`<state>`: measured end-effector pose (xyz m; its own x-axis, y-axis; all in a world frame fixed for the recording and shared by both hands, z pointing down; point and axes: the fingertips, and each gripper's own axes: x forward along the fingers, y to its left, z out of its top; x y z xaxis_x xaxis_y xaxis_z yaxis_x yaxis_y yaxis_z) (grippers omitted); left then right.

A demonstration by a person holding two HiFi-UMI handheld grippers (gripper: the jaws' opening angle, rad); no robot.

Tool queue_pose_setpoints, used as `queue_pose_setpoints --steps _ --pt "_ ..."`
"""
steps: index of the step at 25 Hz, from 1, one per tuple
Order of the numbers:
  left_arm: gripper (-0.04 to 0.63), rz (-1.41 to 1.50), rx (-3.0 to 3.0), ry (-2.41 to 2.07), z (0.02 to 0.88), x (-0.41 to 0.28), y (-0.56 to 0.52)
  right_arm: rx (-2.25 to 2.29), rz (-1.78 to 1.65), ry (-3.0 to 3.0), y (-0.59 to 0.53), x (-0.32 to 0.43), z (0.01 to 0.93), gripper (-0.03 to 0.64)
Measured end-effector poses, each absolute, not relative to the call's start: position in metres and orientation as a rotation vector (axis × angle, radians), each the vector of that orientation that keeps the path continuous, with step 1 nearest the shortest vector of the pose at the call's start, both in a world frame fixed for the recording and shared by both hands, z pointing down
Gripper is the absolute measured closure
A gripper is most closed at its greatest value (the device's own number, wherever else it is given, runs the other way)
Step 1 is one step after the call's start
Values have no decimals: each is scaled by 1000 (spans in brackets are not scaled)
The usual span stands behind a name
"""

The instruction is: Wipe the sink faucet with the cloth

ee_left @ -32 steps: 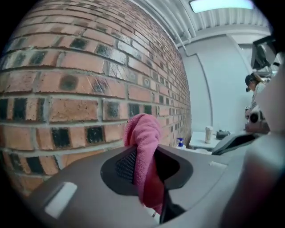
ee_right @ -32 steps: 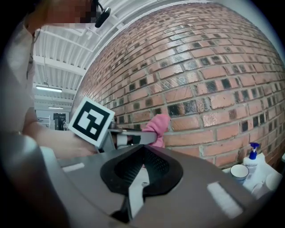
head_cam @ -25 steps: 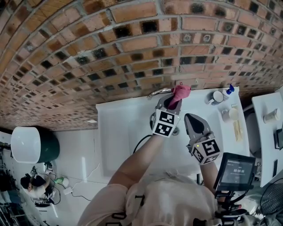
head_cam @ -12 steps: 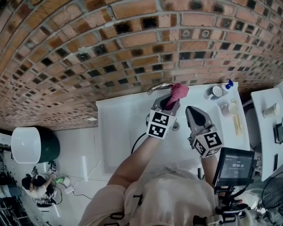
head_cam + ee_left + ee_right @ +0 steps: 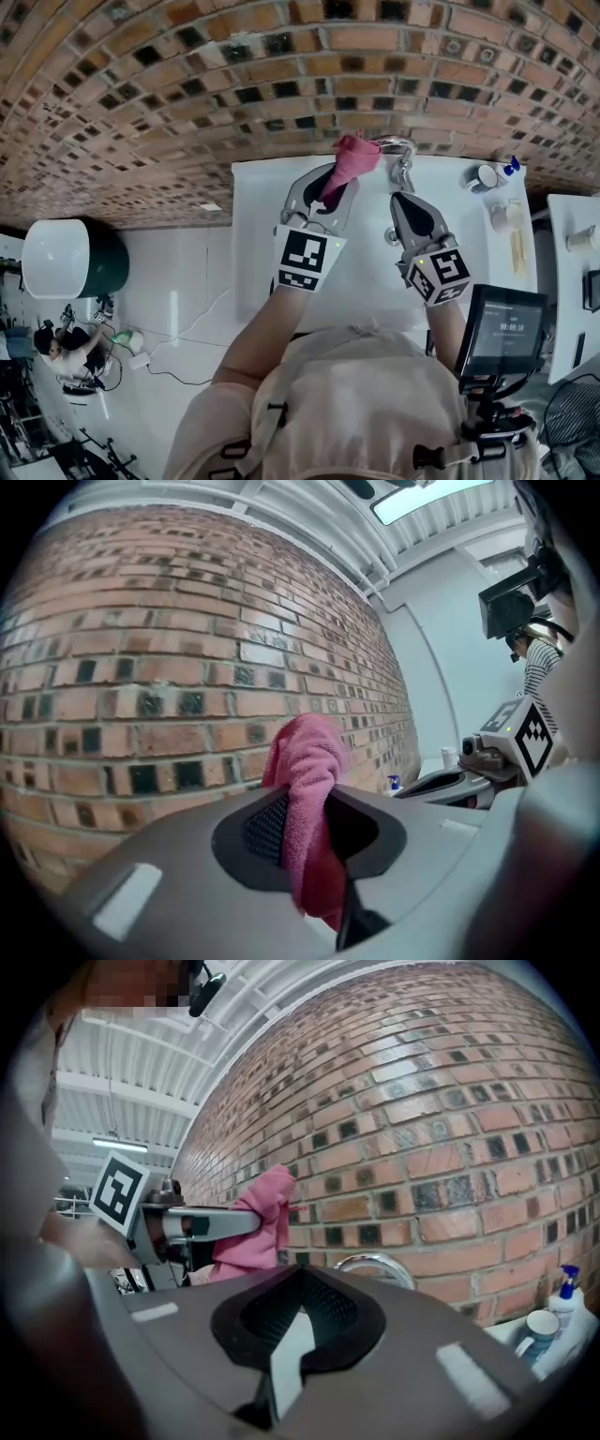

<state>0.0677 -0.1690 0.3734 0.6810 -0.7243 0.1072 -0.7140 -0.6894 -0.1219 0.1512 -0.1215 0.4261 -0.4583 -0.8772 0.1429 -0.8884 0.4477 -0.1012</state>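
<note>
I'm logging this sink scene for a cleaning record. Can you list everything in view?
wall: one, red-brown brick, behind the sink
sink: one, white, against the wall
faucet: one, chrome, at the sink's back edge
cloth: one, pink, next to the faucet
mug: one, white, right end of the sink top
bottle: one, blue-topped, beside the mug
bin: one, white and dark green, on the floor at left
screen: one, dark, lower right
left gripper: one, grey, shut on the cloth
right gripper: one, grey, empty, in front of the faucet
</note>
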Motion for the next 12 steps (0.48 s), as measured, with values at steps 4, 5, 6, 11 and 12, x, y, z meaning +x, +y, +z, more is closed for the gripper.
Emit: queue_pose_setpoints --steps 4,5,6,11,12 --pt "512 -284 -2721 1324 375 -2 -154 1507 239 -2655 -119 107 423 629" --pt "512 -311 -2708 1350 382 -17 -150 1494 231 -2659 -119 98 422 629" --pt "511 -341 -2705 1380 391 -33 -145 1483 223 -2663 -118 90 420 629" --pt "511 -501 -2740 1585 462 -105 -124 1444 207 -2679 -111 55 417 629" --pt "511 -542 -2763 1626 481 -115 -119 1439 210 -2678 -110 51 417 629"
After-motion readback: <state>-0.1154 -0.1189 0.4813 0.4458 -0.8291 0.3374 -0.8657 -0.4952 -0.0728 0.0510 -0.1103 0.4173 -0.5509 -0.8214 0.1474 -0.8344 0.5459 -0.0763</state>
